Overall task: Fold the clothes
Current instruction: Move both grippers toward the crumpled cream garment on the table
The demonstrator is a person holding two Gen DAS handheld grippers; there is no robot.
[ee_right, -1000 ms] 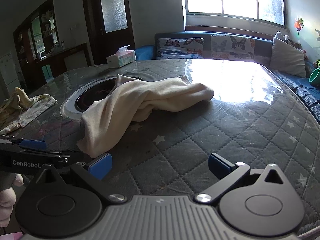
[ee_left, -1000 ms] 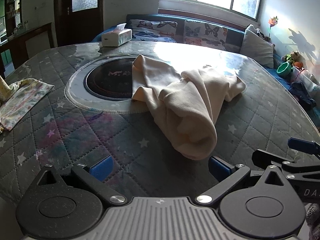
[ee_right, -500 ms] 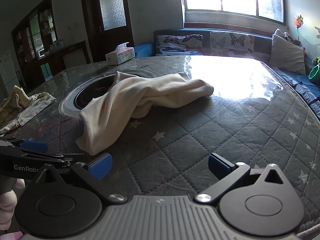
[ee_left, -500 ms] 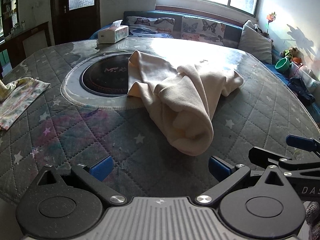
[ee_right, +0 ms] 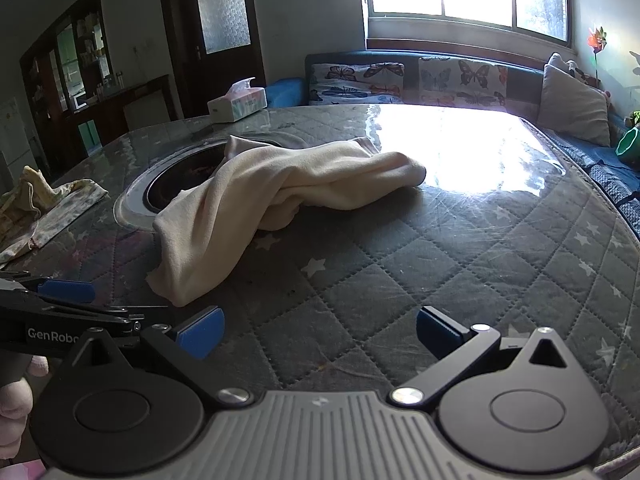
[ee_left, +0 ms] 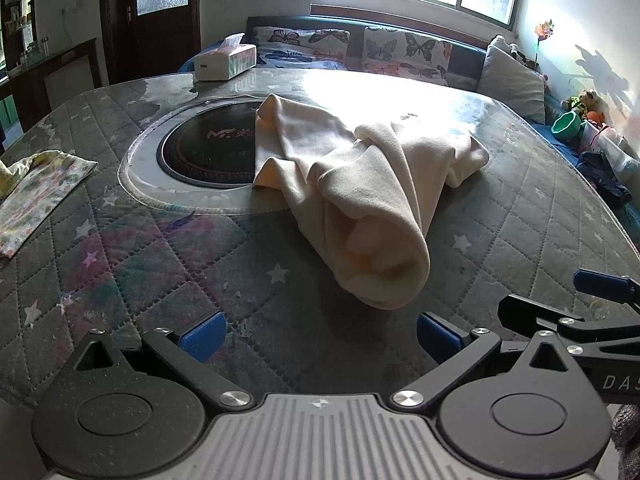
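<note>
Mostly quilted star table (ee_left: 168,264), cream garment (ee_left: 372,200) crumpled, sofa (ee_right: 400,76) behind.

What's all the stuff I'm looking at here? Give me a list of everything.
cream garment: 1, cream, crumpled in the middle of the table, partly over the round hob
floral cloth: 1, pale flowered, left edge of the table
round hob: 1, black with a grey ring, set in the table
table: 1, grey quilted cover with stars
tissue box: 1, white, far edge of the table
sofa cushions: several, butterfly print plus a grey one, under the window
green bowl: 1, green, far right
left gripper: 1, black with blue pads, open, near the garment's near end
right gripper: 1, black with blue pads, open, over bare table
</note>
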